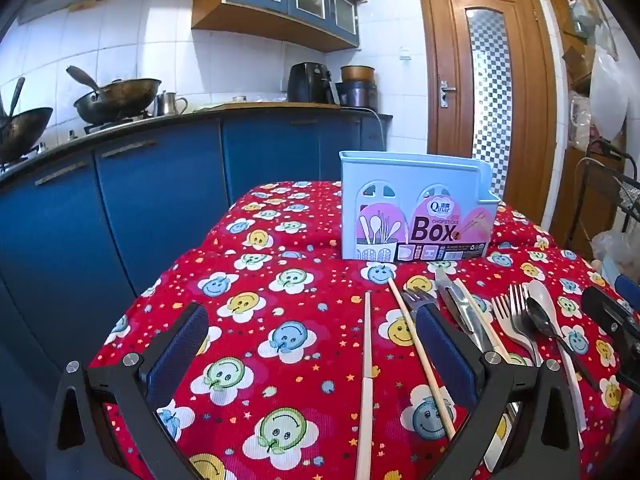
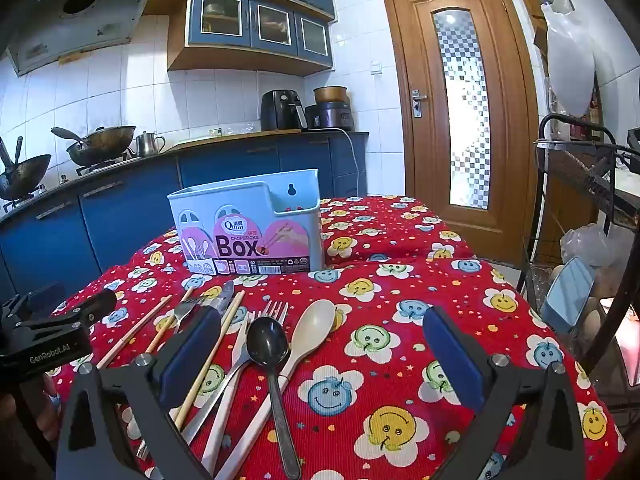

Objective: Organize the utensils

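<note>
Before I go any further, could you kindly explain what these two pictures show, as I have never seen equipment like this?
No robot arm is here: a person holds a two-finger gripper in each hand, and each gripper carries a fisheye camera that looks along its fingers. One picture comes from the left gripper, the other from the right gripper. The black arms with blue pads at the bottom of each picture are the fingers. Both grippers are open and hold nothing.

They hang over a table with a red smiley tablecloth. At its back stands a pale blue chopsticks box. In front lie loose utensils: chopsticks, a knife, metal and white forks, a dark metal spoon and a cream spoon. In the right view, the left gripper also shows at the left edge.
</note>
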Demonstrator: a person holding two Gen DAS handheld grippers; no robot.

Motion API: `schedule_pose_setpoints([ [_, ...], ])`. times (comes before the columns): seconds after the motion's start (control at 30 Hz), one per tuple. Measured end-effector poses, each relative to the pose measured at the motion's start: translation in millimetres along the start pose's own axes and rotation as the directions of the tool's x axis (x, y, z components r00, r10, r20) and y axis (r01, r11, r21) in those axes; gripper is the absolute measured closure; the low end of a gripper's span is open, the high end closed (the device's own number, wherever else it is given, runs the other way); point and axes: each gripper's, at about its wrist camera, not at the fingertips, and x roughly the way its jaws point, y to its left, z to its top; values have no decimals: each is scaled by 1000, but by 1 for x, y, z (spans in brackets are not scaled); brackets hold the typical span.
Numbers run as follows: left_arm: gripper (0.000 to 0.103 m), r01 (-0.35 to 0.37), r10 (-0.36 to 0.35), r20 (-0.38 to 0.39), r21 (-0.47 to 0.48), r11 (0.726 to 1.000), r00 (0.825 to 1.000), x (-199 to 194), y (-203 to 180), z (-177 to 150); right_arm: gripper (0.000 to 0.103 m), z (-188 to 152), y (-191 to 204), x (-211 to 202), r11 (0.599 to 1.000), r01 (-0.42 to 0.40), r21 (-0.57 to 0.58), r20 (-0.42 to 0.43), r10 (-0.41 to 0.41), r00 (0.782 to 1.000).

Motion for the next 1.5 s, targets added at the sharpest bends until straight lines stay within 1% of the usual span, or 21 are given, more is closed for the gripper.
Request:
schedule_pose_setpoints([
  [0.2, 0, -7, 7, 11, 0, 1000, 1000, -1, 0, 0, 0, 0, 2, 0, 1000, 1, -2, -2, -1, 1000],
  [0.23, 0, -10, 10, 6, -2, 1000, 1000, 5, 0, -4, 0, 0, 2, 1, 1000, 2, -4, -3, -2, 1000],
  [0.53, 0, -9, 9, 8, 2, 1000, 1000, 9, 1, -4, 0, 0, 0, -1, 1000, -2, 3, 2, 2, 1000],
  [0.6, 0, -14, 14, 7, -1, 1000, 1000, 1, 0, -2, 0, 0, 0, -1, 1000, -1, 5, 2, 1, 1000],
  [1.5, 0, -12, 12, 8, 0, 1000, 1000, -1, 1, -1, 0, 0, 1, -1, 1000, 0, 1, 5, 0, 1000],
])
